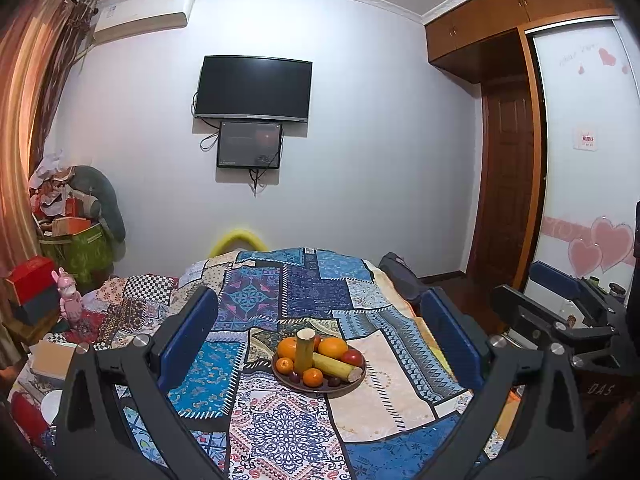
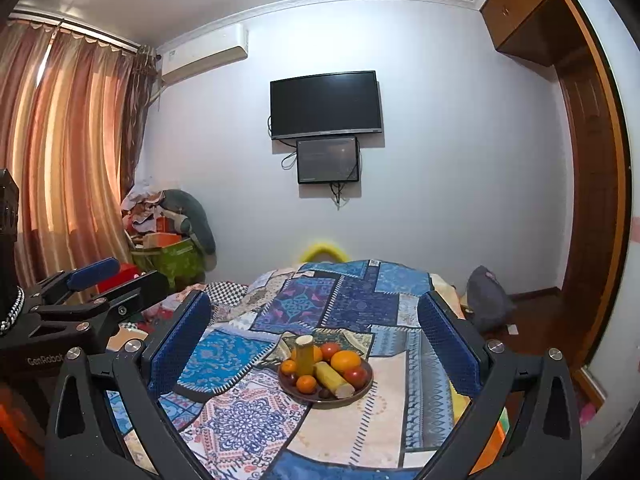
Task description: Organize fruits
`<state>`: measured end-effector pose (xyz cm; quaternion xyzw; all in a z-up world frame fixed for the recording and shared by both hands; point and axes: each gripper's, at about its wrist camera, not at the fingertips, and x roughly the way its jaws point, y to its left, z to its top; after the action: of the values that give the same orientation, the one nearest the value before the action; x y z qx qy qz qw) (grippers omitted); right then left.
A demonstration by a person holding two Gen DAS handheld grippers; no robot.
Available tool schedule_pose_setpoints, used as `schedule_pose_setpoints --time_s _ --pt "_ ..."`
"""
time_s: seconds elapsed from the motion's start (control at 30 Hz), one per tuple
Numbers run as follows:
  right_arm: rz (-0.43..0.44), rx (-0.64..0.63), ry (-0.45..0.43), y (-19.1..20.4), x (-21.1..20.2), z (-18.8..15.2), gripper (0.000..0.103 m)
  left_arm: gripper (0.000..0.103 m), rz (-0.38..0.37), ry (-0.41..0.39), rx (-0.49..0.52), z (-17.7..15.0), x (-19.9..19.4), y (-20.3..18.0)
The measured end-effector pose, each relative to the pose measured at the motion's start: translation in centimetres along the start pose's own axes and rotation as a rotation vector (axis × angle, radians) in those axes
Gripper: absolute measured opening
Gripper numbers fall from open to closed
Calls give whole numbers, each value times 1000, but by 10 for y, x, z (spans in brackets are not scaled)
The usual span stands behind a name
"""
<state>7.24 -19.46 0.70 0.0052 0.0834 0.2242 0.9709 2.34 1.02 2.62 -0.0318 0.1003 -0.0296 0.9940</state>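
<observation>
The fruit plate (image 1: pixel 320 388) sits ahead of both grippers, framed between their fingers but well clear. The left gripper (image 1: pixel 320 344) and right gripper (image 2: pixel 316 344) both gape wide, holding nothing. The plate rests on a patchwork cloth (image 1: pixel 288 432); a TV (image 1: pixel 252 88) hangs behind.

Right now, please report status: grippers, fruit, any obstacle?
Left gripper open, right gripper open, both empty. Fruit plate on patchwork cloth, untouched. Path clear.
</observation>
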Motion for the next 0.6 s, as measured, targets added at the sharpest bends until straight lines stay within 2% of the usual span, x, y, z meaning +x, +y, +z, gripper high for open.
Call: schedule_pose_setpoints --time_s 0.6 --pt "6 26 8 -5 3 -2 103 103 -19 24 -7 -3 6 2"
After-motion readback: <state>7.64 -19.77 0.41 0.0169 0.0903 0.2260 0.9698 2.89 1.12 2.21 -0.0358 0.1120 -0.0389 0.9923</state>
